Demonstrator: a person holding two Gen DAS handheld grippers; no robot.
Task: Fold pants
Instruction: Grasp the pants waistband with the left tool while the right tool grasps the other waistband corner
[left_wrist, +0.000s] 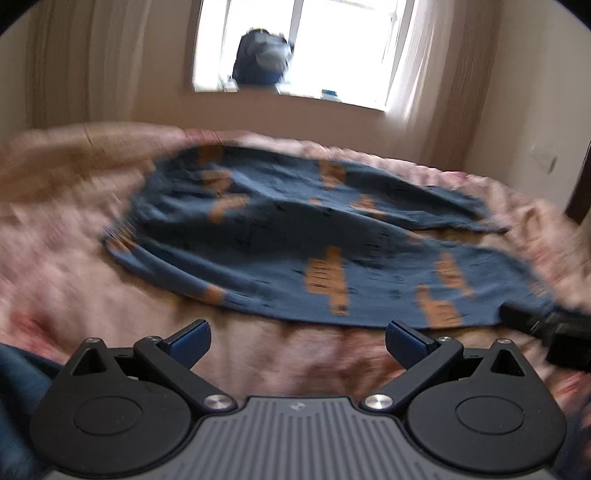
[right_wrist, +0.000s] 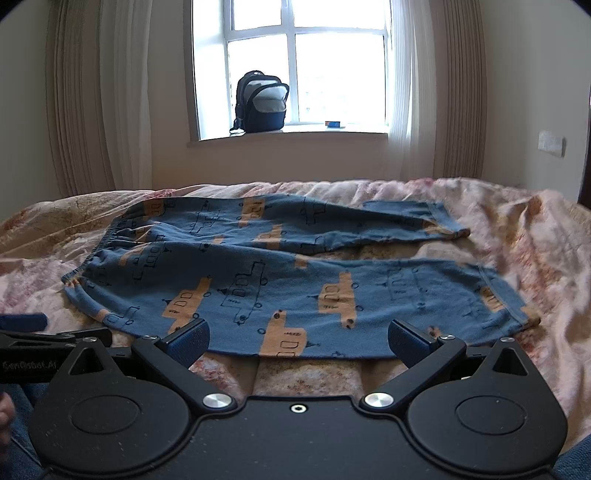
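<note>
Blue pants (right_wrist: 280, 273) with orange and black vehicle prints lie spread flat on the bed, waistband at the left, two legs running to the right. They also show, blurred, in the left wrist view (left_wrist: 303, 236). My left gripper (left_wrist: 298, 341) is open and empty, just short of the pants' near edge. My right gripper (right_wrist: 299, 341) is open and empty, its fingertips at the near edge of the front leg. The right gripper shows at the right edge of the left wrist view (left_wrist: 546, 325), and the left gripper shows at the left edge of the right wrist view (right_wrist: 26, 332).
The bed has a pink and beige floral cover (right_wrist: 535, 236), wrinkled at the right. Behind it are a wall, curtains and a window sill with a dark backpack (right_wrist: 261, 103) and a small blue box (right_wrist: 333, 124).
</note>
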